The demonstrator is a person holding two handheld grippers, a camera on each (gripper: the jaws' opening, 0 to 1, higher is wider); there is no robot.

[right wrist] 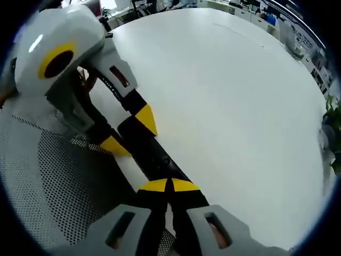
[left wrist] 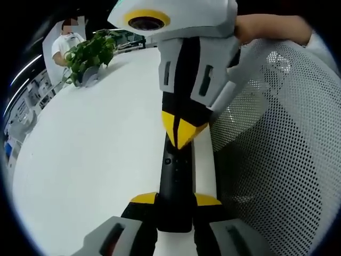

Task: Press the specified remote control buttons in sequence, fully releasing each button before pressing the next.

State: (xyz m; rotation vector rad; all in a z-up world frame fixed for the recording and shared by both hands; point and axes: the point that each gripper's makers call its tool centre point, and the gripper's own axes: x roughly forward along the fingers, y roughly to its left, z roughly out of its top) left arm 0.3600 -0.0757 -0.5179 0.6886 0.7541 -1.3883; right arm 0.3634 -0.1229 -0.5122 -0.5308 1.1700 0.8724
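Open-plan office or lab floor. Large white table (left wrist: 90,154), rounded edge, wide bare surface. Potted green plant (left wrist: 91,53) at far end of table in left gripper view; person in white top (left wrist: 65,44) standing just behind it. Grey perforated mesh chair back (left wrist: 277,154) near right side. Rows of desks and shelving with equipment (right wrist: 277,24) beyond table's far edge in right gripper view. Details too small to identify.
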